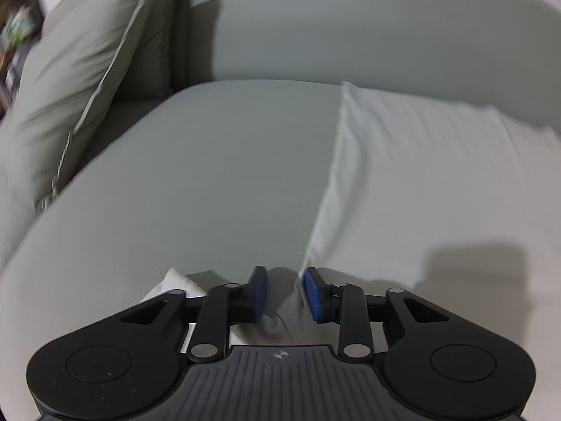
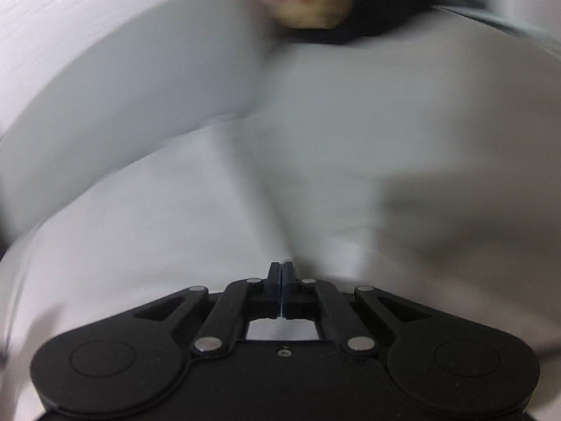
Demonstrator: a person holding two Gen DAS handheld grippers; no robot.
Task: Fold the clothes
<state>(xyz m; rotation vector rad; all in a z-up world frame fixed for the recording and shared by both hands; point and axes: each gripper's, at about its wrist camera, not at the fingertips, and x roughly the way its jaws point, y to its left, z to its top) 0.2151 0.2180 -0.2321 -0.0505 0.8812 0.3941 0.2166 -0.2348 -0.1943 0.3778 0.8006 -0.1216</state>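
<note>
A white garment point(image 1: 420, 175) lies on the pale sofa seat point(image 1: 210, 182), its straight left edge running down to my left gripper point(image 1: 284, 289). The left gripper is open, blue pads apart, with the cloth's near edge between and under the fingers. In the right wrist view, which is blurred, my right gripper point(image 2: 282, 273) is shut on a fold of the white garment point(image 2: 350, 158), which rises in a ridge from the fingertips.
A pale green cushion point(image 1: 87, 87) leans at the sofa's left end. The sofa backrest point(image 1: 350, 24) runs behind the seat. A shelf with items point(image 1: 14, 35) is at far left. A blurred red, tan and black object point(image 2: 326, 3) is at the top of the right wrist view.
</note>
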